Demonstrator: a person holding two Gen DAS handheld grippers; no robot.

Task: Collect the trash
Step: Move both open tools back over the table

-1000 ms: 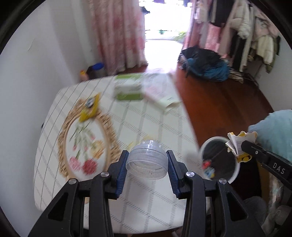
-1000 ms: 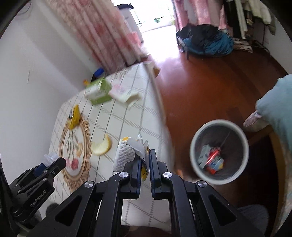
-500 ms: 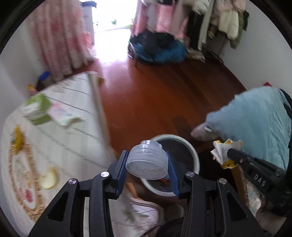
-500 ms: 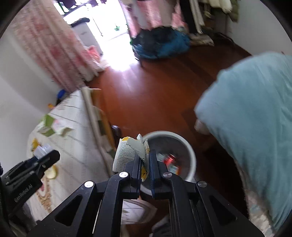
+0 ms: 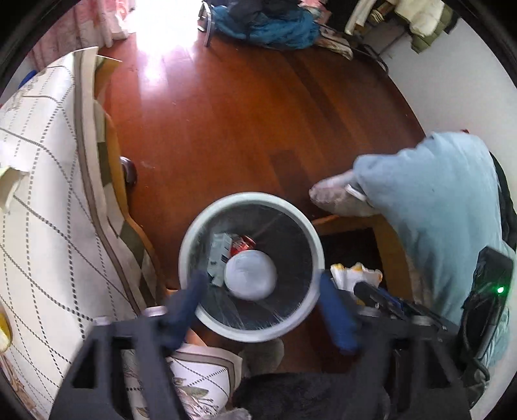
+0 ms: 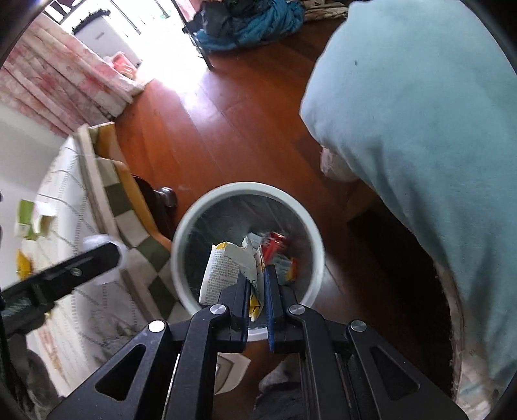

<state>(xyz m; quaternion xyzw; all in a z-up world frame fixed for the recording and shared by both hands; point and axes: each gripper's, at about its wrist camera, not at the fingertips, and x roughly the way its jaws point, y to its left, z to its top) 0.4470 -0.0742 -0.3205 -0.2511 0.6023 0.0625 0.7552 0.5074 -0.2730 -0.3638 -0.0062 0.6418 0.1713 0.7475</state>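
A white round trash bin (image 5: 194,232) stands on the wooden floor beside the table; it also shows in the right wrist view (image 6: 310,226). My left gripper (image 5: 261,290) is open above the bin. The clear plastic cup (image 5: 250,279) is free between the fingers, falling into the bin onto other trash (image 5: 223,248). My right gripper (image 6: 257,284) is shut on a crumpled printed paper wrapper (image 6: 223,268) and holds it over the bin's near rim. The wrapper also shows in the left wrist view (image 5: 355,274).
The table with a checked white cloth (image 5: 42,210) is at the left, with a green box (image 6: 27,219) and yellow scraps on it. A person in a light blue garment (image 6: 420,113) stands right of the bin. Clothes (image 5: 268,19) lie on the floor at the back.
Both grippers swung from the table to above the bin. My left gripper opened and let go of the plastic cup. The right gripper still holds the wrapper.
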